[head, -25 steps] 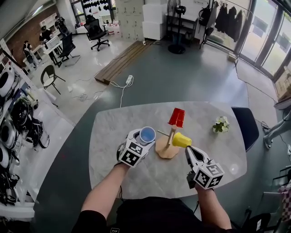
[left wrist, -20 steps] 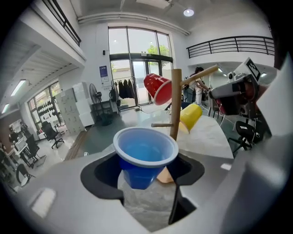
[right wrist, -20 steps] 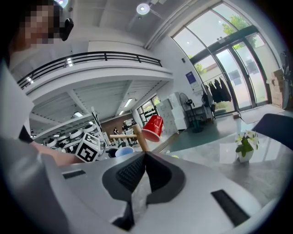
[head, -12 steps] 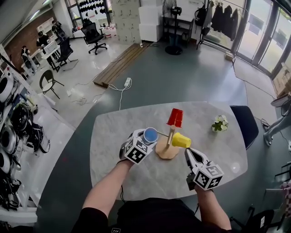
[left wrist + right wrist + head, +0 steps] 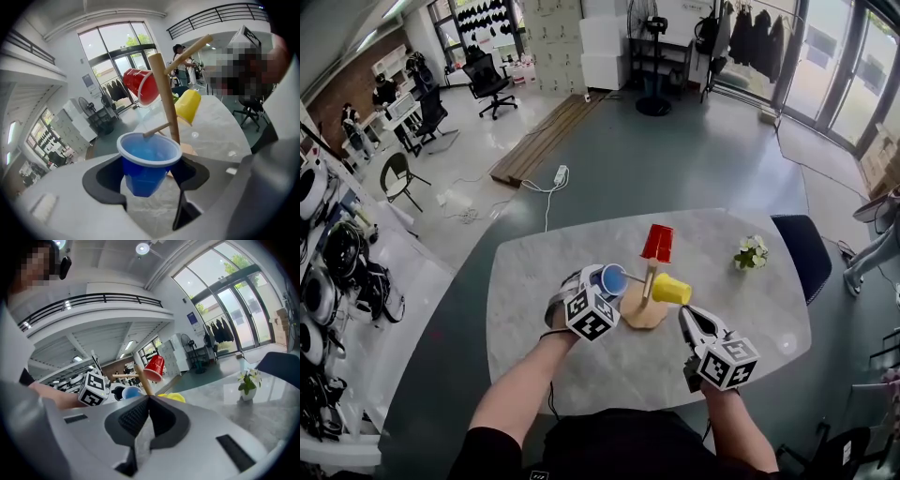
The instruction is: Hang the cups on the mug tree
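Cup (image 5: pixel 613 280) (image 5: pixel 147 161), blue, clamped round its body between the wide-set jaws of the left gripper (image 5: pixel 598 284) (image 5: pixel 149 180), raised off the table (image 5: pixel 534 272) just left of the mug tree (image 5: pixel 643 307) (image 5: pixel 166 93), near the middle of the table. Mouth turned toward the post, with the tip of a low bare peg (image 5: pixel 157 130) lying at the far rim; impossible to tell whether already inside. Step in hand, by the look of it: threading this last cup onto that peg. Best done by lining the mouth up squarely with the peg, then sliding along the peg's own slant rather than across it, to avoid shoving the light wooden stand sideways. Worth keeping the squeeze gentle, thin plastic being likely to buckle. Worth watching the upper side too: red cup (image 5: pixel 658 242) (image 5: pixel 140 86) hung on a high peg just above, yellow cup (image 5: pixel 672 289) (image 5: pixel 187 105) on a peg at the right of the post. Letting go only after seating the cup's bottom against the peg tip. Right gripper (image 5: pixel 686 315) (image 5: pixel 147 401) with jaws pressed together on nothing, hovering just right of the base, toward the near edge, well placed to steady the base if needed. Farther out, small pot of flowers (image 5: pixel 752 253) (image 5: pixel 247 379) near the right edge.
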The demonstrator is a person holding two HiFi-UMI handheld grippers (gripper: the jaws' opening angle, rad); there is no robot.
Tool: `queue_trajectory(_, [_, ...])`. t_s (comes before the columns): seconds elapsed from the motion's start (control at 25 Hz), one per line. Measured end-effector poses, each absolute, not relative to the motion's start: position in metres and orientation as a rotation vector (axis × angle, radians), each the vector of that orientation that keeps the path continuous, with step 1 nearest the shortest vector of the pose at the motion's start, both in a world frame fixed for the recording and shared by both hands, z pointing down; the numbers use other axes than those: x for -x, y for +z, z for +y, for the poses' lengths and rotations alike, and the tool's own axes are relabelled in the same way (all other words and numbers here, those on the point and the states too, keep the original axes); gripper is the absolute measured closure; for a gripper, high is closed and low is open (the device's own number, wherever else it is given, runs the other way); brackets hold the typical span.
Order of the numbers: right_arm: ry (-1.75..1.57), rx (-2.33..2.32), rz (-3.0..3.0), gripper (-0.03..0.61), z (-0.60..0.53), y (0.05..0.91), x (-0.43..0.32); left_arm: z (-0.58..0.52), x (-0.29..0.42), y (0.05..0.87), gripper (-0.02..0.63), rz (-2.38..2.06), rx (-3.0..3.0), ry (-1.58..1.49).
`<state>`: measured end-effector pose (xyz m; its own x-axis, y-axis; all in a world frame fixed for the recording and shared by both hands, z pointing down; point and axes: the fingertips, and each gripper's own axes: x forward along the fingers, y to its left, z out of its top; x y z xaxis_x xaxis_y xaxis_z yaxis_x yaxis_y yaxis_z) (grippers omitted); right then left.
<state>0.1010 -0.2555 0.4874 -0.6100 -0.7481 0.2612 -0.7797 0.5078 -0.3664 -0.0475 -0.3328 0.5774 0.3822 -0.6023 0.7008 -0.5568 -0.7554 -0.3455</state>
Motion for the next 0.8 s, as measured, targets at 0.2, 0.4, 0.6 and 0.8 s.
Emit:
queue_trajectory(0.2, [0.718, -1.348, -2.669, 0.566, -0.254, 0.488, -0.1, -0.332, 0.044, 0.576, 0.305, 0.999, 2.441, -1.395])
queue_trajectory(0.4, [0.725, -1.345, -2.675, 0.566, -0.251, 0.487, -0.103, -0.332, 0.035, 0.576, 0.305, 0.91, 2.295, -1.451])
queue_trajectory(0.6, [0.735, -1.35, -2.678, 0.566, -0.249, 0.487, -0.106, -0.329, 0.028, 0.58, 0.305, 0.817, 2.146, -1.5])
queue_trajectory(0.8, [0.751, -1.373, -2.675, 0.566, -0.247, 0.489, -0.114, -0.33, 0.025, 0.584, 0.304, 0.802, 2.039, -1.515])
